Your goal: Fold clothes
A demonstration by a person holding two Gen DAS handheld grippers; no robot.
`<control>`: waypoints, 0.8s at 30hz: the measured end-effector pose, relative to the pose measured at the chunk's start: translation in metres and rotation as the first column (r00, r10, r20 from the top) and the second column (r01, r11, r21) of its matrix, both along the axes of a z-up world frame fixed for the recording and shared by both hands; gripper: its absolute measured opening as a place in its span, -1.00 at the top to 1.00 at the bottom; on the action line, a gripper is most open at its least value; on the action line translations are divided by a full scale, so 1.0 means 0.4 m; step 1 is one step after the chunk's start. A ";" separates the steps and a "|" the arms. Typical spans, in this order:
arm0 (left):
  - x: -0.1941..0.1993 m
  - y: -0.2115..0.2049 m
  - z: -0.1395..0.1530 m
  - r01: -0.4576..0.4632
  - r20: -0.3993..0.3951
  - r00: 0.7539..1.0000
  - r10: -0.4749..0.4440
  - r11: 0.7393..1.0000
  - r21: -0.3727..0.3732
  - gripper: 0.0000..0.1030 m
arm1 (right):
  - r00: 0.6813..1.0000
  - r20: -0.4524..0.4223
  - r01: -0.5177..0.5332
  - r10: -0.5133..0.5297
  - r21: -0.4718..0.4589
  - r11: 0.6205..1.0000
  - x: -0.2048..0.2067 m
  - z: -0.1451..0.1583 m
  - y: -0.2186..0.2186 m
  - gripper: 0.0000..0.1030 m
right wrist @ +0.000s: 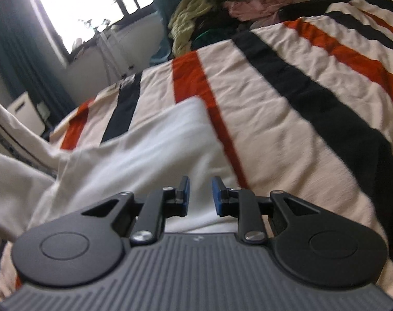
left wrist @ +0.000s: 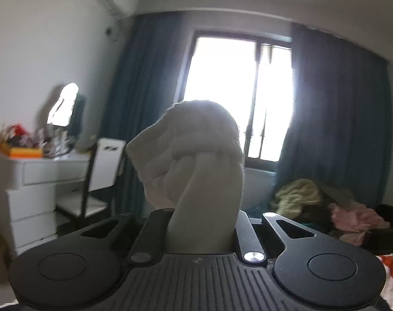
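While the left gripper (left wrist: 201, 223) is lifted and pointed toward the window (left wrist: 237, 96), a bunched fold of white garment (left wrist: 196, 155) stands up out of its jaws. The jaws are closed on that cloth, though the fingertips themselves are buried in it and cannot be seen. The right gripper (right wrist: 201, 197) sits low over the bed (right wrist: 300, 90), its blue-padded fingers (right wrist: 186, 194) parted with a clear gap and nothing between them.

In the right wrist view, a flat white panel of cloth (right wrist: 155, 150) lies on the striped bedspread directly under and ahead of those open fingers. It runs away from the gripper toward the far left side of the bed, with one squared corner out near an orange stripe. Looser cream fabric (right wrist: 22, 165) hangs and folds at the left edge of that view. Whether it is the same piece the left gripper holds cannot be told.

The relation that matters: the right gripper is nearer to the cloth on the bed, which lies lengthwise along the fingers' own line. A pile of other clothes (right wrist: 196, 15) sits well apart at the far end of the bed.
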State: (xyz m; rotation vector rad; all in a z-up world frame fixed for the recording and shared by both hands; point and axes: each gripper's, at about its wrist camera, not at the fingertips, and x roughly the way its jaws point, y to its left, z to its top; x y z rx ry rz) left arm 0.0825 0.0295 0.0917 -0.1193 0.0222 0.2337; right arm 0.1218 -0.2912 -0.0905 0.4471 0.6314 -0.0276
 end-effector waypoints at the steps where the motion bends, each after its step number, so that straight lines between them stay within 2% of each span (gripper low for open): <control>1: -0.001 -0.051 0.008 0.012 0.007 1.000 -0.012 1.000 0.013 0.74 | 1.000 0.006 0.018 -0.018 0.015 1.000 -0.003 0.004 -0.014 0.55; 3: 0.013 -0.154 -0.006 0.020 0.023 1.000 -0.021 0.999 0.026 0.74 | 0.998 0.017 0.054 -0.055 0.046 0.997 -0.007 0.011 -0.043 0.55; 7: -0.010 -0.344 -0.150 0.118 -0.020 0.993 -0.117 0.986 0.119 0.68 | 0.990 0.026 0.131 -0.135 0.119 0.984 -0.015 0.020 -0.102 0.55; 11: -0.033 -0.534 -0.295 0.219 -0.074 0.975 -0.208 0.954 0.207 0.64 | 0.983 0.029 0.177 -0.184 0.154 0.972 -0.013 0.013 -0.136 0.55; 12: -0.047 -0.570 -0.348 0.271 -0.134 0.960 -0.245 0.935 0.231 0.64 | 0.981 0.027 0.183 -0.190 0.164 0.969 -0.010 0.009 -0.142 0.55; 15: -0.054 -0.647 -0.477 0.362 -0.299 0.913 -0.278 0.889 0.280 0.64 | 0.979 0.029 0.195 -0.203 0.180 0.964 -0.001 -0.001 -0.155 0.55; 18: -0.030 -0.610 -0.470 0.414 -0.366 0.878 -0.308 0.872 0.260 0.64 | 0.977 0.039 0.198 -0.210 0.198 0.960 0.004 -0.009 -0.164 0.55; 21: -0.005 -0.571 -0.460 0.463 -0.428 0.839 -0.336 0.855 0.235 0.47 | 0.977 0.053 0.191 -0.208 0.228 0.955 0.011 -0.016 -0.170 0.55; 23: 0.011 -0.545 -0.453 0.494 -0.468 0.810 -0.354 0.842 0.217 0.15 | 0.979 0.062 0.174 -0.196 0.254 0.951 0.017 -0.019 -0.168 0.55; 24: 0.019 -0.532 -0.450 0.509 -0.487 0.794 -0.362 0.836 0.208 -0.16 | 0.980 0.068 0.164 -0.188 0.262 0.951 0.019 -0.019 -0.166 0.55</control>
